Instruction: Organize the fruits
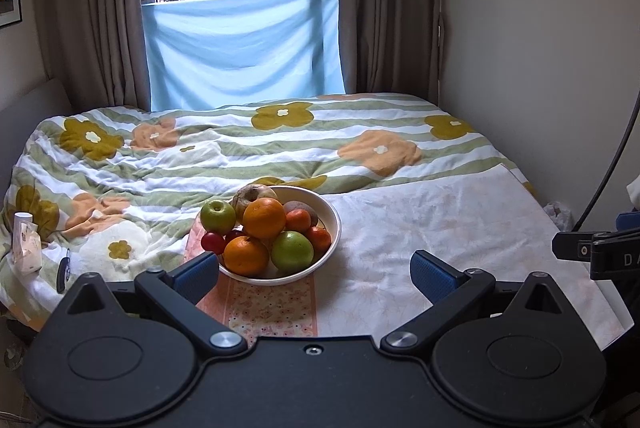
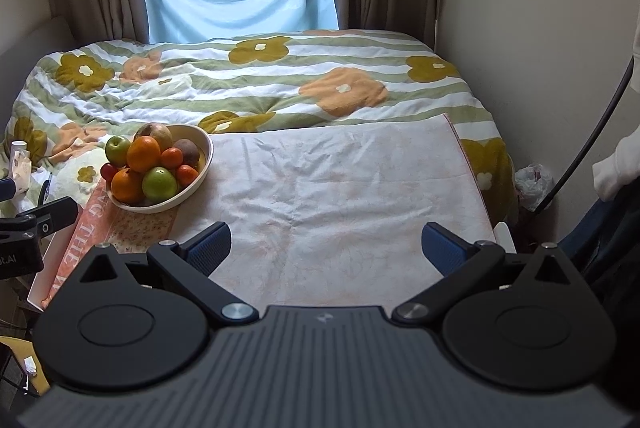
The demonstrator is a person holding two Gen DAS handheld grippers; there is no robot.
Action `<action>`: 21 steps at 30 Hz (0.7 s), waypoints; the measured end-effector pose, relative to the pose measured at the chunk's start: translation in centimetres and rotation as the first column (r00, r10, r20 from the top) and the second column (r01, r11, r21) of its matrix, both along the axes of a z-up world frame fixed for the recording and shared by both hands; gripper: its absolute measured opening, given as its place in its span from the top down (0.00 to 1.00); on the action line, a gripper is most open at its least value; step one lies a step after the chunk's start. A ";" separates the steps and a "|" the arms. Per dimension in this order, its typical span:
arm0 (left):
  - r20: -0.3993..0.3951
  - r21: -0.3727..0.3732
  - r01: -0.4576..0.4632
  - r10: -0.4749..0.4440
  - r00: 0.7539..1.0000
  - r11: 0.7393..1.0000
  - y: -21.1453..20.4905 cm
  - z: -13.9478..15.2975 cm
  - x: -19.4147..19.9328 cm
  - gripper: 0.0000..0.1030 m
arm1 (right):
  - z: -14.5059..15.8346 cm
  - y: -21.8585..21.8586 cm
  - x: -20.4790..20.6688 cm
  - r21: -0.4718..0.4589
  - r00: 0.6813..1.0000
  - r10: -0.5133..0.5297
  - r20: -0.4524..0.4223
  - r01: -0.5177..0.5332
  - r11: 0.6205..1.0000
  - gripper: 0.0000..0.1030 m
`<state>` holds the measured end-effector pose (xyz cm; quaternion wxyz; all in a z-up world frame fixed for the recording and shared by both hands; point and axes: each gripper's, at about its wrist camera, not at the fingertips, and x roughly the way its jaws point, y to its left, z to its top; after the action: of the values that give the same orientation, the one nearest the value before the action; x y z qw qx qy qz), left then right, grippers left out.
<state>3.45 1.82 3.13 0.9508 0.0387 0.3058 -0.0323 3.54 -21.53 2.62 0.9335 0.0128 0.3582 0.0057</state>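
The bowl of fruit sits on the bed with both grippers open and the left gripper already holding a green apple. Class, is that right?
Not quite. In the left wrist view the left gripper is open and holds nothing; both green apples lie in the bowl. The right gripper is open too.

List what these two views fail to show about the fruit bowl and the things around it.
- Bottom of the white bowl: both views, buried under piled fruit.
- Brownish fruit at the back: kind unclear, partly behind an orange.
- Lettering on the orange book: right wrist view, cut off by the right gripper.
- Small pale packet on the quilt: label too small.
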 end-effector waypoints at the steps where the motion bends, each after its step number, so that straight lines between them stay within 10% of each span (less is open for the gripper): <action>1: 0.001 0.000 -0.001 0.001 1.000 1.000 0.0 0.0 0.0 0.00 | 0.0 0.0 0.0 0.001 1.000 0.000 0.000 0.000 1.000 0.00; 21: 0.008 0.011 -0.031 0.031 0.999 0.999 0.0 0.1 0.1 0.00 | 0.0 -0.1 0.1 0.004 1.000 -0.002 0.000 0.002 1.000 0.00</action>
<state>3.51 1.80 3.22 0.9522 0.0392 0.3026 -0.0158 3.65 -21.60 2.66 0.9336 0.0148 0.3580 0.0054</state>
